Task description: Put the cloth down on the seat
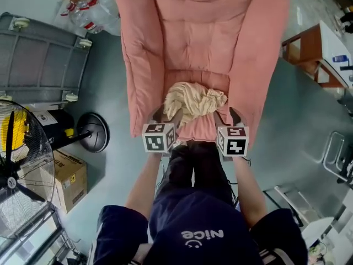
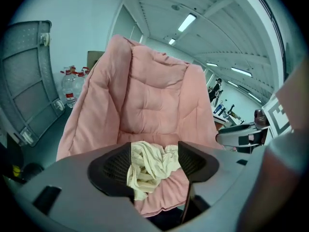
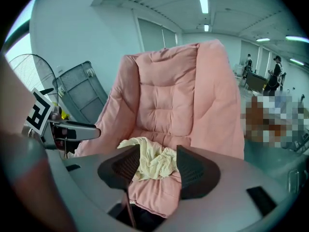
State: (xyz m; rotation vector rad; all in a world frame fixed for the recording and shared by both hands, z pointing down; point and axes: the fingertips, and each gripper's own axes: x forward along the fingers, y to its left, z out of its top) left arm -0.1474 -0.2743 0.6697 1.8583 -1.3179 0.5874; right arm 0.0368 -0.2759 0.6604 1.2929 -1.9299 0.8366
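Cloth, cream and crumpled, lies in a heap on the seat of the pink padded armchair in the head view, roughly mid-cushion and a little toward the chair's back. The left gripper hangs at the heap's 7 o'clock and the right gripper at its 5 o'clock. Both point down and forward toward it, one to a side, which suits a wide, floppy thing handled by two edges. A grey cart stands on the floor at the chair's 9 o'clock.

In the left gripper view, the left gripper has its jaws spread wide with nothing pressed between the pads. The cloth shows through the gap but rests beyond it on the cushion, so this claw is empty. The right gripper appears at 3 o'clock.

In the right gripper view, the right gripper is likewise wide apart and grips nothing. The cloth sits framed between the jaws, lying on the seat and apart from them. The left gripper shows at 9 o'clock.

Judging by this, the cloth is already put down and the task looks complete.
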